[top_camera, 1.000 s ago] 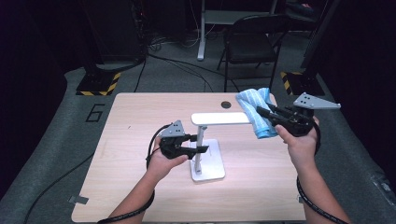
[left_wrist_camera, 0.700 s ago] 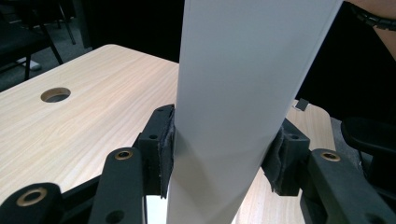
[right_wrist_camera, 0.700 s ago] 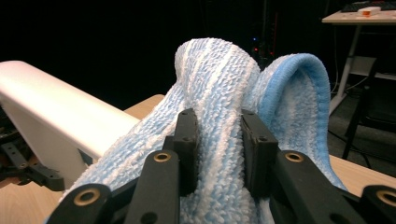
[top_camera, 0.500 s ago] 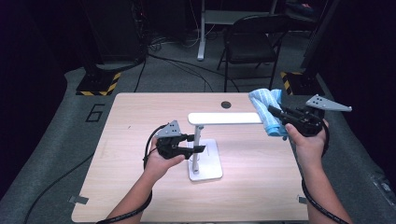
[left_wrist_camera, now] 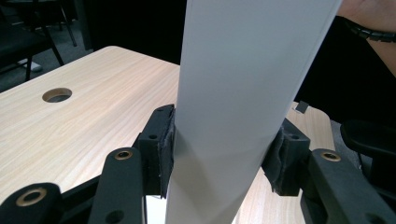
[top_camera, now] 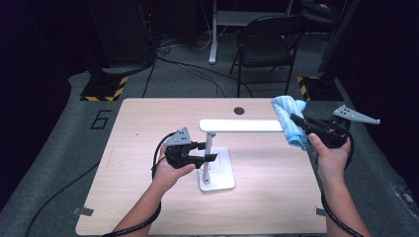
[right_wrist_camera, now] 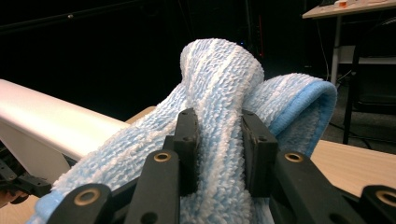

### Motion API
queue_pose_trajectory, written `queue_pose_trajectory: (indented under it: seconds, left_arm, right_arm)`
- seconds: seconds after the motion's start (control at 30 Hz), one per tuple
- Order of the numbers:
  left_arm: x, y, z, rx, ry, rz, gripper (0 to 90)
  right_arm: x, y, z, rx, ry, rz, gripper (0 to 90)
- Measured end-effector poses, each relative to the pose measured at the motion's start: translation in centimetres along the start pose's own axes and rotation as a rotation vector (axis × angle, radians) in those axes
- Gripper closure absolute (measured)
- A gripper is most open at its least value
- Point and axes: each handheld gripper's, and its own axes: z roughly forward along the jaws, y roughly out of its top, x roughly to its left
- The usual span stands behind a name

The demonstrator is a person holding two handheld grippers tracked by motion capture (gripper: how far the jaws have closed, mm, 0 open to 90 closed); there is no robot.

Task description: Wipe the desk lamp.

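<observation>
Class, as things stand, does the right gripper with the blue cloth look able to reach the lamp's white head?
Probably yes: the right gripper holds the cloth just beside the free end of the lamp head, with nothing between them.

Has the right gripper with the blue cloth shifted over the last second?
Yes. In the high view the right gripper, shut on the blue cloth, has slid rightward off the lamp head's end towards the table's right edge.

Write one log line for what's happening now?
left gripper: clamps white lamp post | right gripper: holds fluffy blue cloth by lamp head
</observation>
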Motion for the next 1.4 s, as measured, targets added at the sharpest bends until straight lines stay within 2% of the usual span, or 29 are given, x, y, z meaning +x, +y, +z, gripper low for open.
queue_pose_trajectory:
  seconds: [0.07, 0.1, 0.23, 0.47, 0.53, 0.7, 0.77, 0.8, 0.83, 0.87, 1.07, 1.2, 1.37, 1.4]
  left_arm:
    - [0.0, 0.0, 0.0, 0.001, -0.001, 0.001, 50.3]
    - [0.0, 0.0, 0.0, 0.001, -0.001, 0.001, 50.2]
    - [0.0, 0.0, 0.0, 0.0, 0.002, 0.001, 50.2]
    - [0.1, -0.1, 0.0, -0.004, -0.006, -0.003, 50.0]
    - [0.1, -0.1, 0.0, -0.003, -0.006, -0.003, 50.0]
    - [0.1, -0.2, -0.1, -0.008, -0.006, -0.011, 49.9]
    - [0.2, -0.2, -0.1, -0.011, -0.002, -0.012, 49.9]
    - [0.2, -0.3, -0.2, -0.015, -0.006, -0.008, 49.8]
    - [0.2, -0.3, -0.2, -0.017, -0.006, -0.013, 49.8]
    - [0.2, -0.3, -0.2, -0.014, -0.001, -0.007, 49.8]
    - [0.2, -0.3, -0.1, -0.02, -0.004, -0.015, 49.7]
    - [0.2, -0.4, -0.1, -0.027, -0.004, -0.021, 49.5]
    - [0.2, -0.5, -0.1, -0.03, -0.006, -0.031, 49.1]
    - [0.2, -0.5, -0.2, -0.035, -0.009, -0.028, 49.0]
  right_arm:
    - [-0.1, -0.1, -0.1, -0.004, 0.0, 0.001, 70.7]
    - [-0.2, -0.4, -0.4, -0.015, -0.001, 0.019, 70.8]
    - [-0.4, -0.9, -1.1, -0.028, -0.005, 0.037, 70.8]
    - [-1.9, -2.0, -2.0, -0.032, -0.026, 0.106, 70.9]
    - [-2.1, -2.2, -2.1, -0.032, -0.028, 0.107, 70.9]
    - [-2.9, -3.6, -2.2, -0.048, -0.014, 0.146, 71.0]
    - [-3.0, -3.8, -2.2, -0.033, -0.023, 0.158, 71.0]
    - [-3.3, -4.6, -1.7, 0.017, -0.045, 0.172, 71.0]
    - [-3.3, -4.6, -1.7, 0.017, -0.045, 0.172, 71.0]
    - [-3.4, -5.6, -1.2, 0.034, -0.038, 0.186, 70.9]
    - [-3.4, -7.7, -0.1, 0.045, -0.003, 0.222, 70.8]
    - [-2.9, -8.7, 0.5, 0.051, 0.008, 0.207, 70.3]
    - [-1.8, -9.9, 0.9, 0.056, -0.021, 0.164, 69.6]
    - [-1.6, -10.2, 0.9, 0.055, -0.021, 0.172, 69.4]
